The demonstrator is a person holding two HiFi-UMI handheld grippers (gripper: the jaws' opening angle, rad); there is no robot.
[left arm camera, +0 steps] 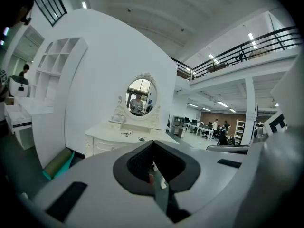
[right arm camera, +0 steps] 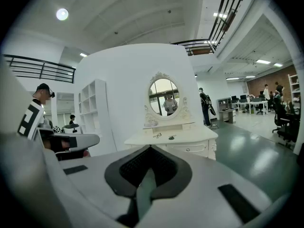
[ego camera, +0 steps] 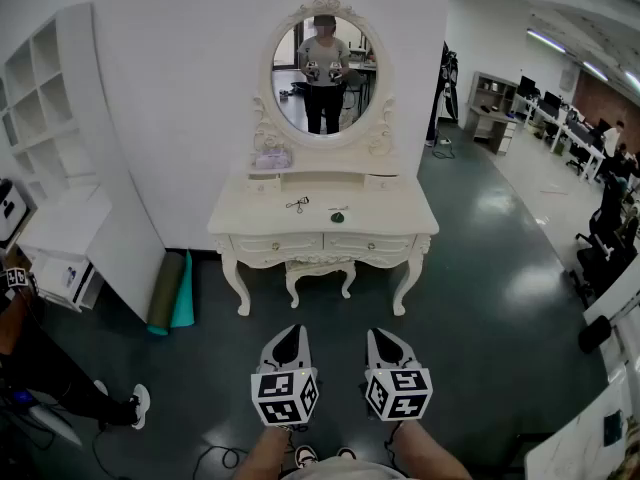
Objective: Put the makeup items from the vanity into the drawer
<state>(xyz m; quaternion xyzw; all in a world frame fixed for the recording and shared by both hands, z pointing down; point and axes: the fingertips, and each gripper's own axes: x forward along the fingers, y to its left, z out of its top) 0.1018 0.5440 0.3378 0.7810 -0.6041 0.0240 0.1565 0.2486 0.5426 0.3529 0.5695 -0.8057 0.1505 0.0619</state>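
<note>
1. Currently, the left claw (ego camera: 289,332) and the right claw (ego camera: 385,334) are both closed and empty. They are held side by side, well short of the counter (ego camera: 400,213).
2. The makeup still lies on the counter. A small black tool (ego camera: 297,205) and a dark item (ego camera: 338,215) sit near the middle, and a pink item (ego camera: 272,158) sits on the raised shelf under the mirror (ego camera: 324,73). Both drawers (ego camera: 277,243) look closed, so the task seems not yet begun.
3. If a claw reaches the counter closed, it would likely shove a piece instead of gripping it. Either piece could then skid off the front edge onto the floor.
4. The black tool looks thin and lies flat. A pinch from above may scrape the counter or slip off it.
5. The drawer knobs appear tiny, so a claw closing off-centre could lose its hold partway through the pull. An item might then be let go over a drawer that is only half open.
6. The stool (ego camera: 318,267) stands under the counter, just below the drawers. It could keep the person from stepping close and so force a long, shaky reach.
7. The pink item sits apart from the others and could be overlooked. Reaching for it risks bumping the mirror frame.
8. A seated person's leg (ego camera: 60,373) and loose cables lie on the floor to the left, where they could trip someone.
</note>
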